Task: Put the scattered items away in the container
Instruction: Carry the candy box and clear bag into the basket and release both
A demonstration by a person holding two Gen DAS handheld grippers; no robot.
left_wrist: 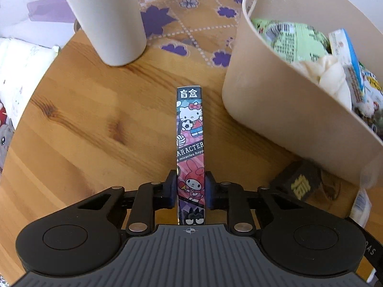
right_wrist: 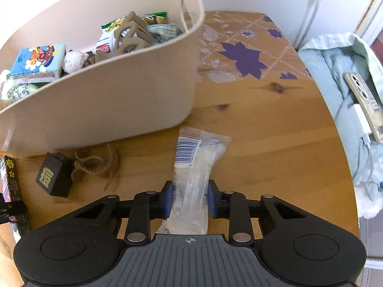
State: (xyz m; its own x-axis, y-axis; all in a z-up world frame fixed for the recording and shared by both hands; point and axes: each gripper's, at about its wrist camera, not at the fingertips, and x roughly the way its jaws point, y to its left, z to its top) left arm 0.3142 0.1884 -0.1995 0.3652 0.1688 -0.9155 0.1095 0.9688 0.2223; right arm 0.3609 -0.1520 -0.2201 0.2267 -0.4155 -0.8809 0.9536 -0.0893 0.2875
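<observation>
My left gripper (left_wrist: pixel 190 189) is shut on a narrow cartoon-printed box (left_wrist: pixel 190 129), which stands on edge between the blue pads and points away over the wooden table. The beige container (left_wrist: pixel 268 95) sits just right of it, holding snack packs and a soft toy. My right gripper (right_wrist: pixel 190 199) is shut on a clear plastic packet (right_wrist: pixel 196 165) with a barcode label; the packet's far end lies close to the container's wall (right_wrist: pixel 119 110). A black block with a gold character (right_wrist: pixel 53 179) and its brown cord (right_wrist: pixel 98 165) lie on the table by the container's base.
A tall white cup (left_wrist: pixel 105 19) stands at the back left of the table. A purple-flowered mat (right_wrist: pixel 241 55) covers the table's far part. Beyond the right table edge lie pale bedding and a phone (right_wrist: pixel 363 105). The cartoon box's dark side (right_wrist: pixel 10 186) shows at the right wrist view's left edge.
</observation>
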